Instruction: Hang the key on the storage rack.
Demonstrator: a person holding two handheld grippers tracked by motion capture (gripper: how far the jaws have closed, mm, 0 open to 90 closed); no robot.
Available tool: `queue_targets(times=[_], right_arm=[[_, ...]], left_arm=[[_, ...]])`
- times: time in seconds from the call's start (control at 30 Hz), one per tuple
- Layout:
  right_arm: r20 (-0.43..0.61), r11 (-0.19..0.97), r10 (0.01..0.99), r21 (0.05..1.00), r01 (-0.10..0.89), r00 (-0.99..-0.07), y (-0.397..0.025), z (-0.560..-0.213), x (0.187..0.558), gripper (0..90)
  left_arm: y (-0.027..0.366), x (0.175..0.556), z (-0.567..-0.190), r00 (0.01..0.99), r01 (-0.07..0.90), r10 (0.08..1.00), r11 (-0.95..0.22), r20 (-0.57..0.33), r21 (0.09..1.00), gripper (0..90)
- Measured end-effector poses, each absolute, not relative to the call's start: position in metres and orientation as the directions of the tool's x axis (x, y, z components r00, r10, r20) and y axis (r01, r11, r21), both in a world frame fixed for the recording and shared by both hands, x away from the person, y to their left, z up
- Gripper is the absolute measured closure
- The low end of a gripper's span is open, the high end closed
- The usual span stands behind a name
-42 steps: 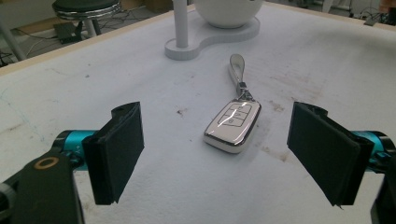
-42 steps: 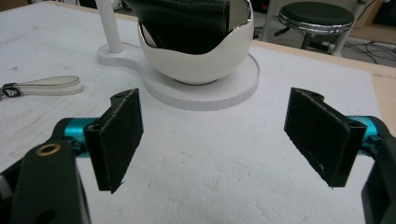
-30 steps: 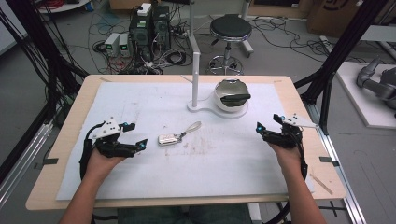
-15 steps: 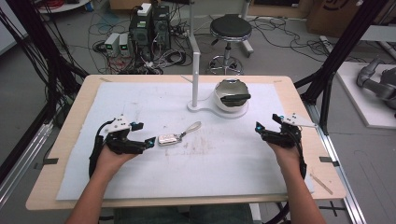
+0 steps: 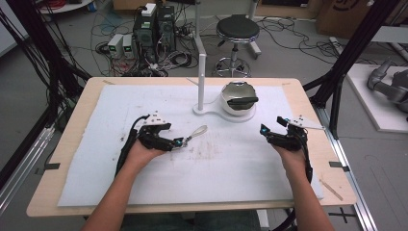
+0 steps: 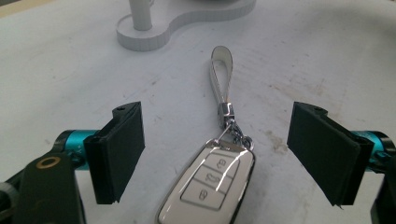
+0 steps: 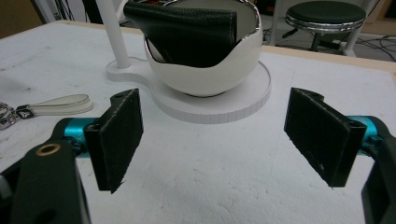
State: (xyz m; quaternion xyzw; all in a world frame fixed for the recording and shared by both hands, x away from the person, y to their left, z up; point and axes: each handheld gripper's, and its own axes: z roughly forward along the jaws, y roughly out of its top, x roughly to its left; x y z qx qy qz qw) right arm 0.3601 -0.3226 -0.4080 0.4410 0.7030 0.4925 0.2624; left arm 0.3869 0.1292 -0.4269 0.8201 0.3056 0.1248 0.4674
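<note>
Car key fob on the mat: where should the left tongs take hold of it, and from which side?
Probably across the car key fob body's two long edges, coming from its button end, opposite the strap. It lies flat, buttons up, between the open left tongs; the body is rigid, the strap and clip look floppy.

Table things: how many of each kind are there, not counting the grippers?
Car key fob with a strap loop: 1
White stand with a pole: 1
White bowl on the stand: 1
Black wallet in the bowl: 1
Total: 4
</note>
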Motion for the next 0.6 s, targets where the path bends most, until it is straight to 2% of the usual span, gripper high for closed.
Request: queue_targets(times=[0.27, 0.5, 0.6], right_arm=[[0.072, 0.12, 0.879, 0.923, 0.366, -0.471, -0.324, -0.408, 0.36, 20.0], [0.076, 0.12, 0.876, 0.922, 0.368, -0.476, -0.324, -0.409, 0.361, 19.9], [0.07, 0.128, 0.877, 0.919, 0.372, -0.475, -0.324, -0.41, 0.362, 20.0]], left_arm=[[0.105, 0.4, -0.435, 0.793, 0.404, 0.603, -0.415, -0.086, 0.815, 18.9], [0.088, 0.409, -0.444, 0.786, 0.423, 0.616, -0.475, -0.052, 0.772, 19.2], [0.083, 0.41, -0.447, 0.78, 0.438, 0.625, -0.513, -0.028, 0.739, 25.6]])
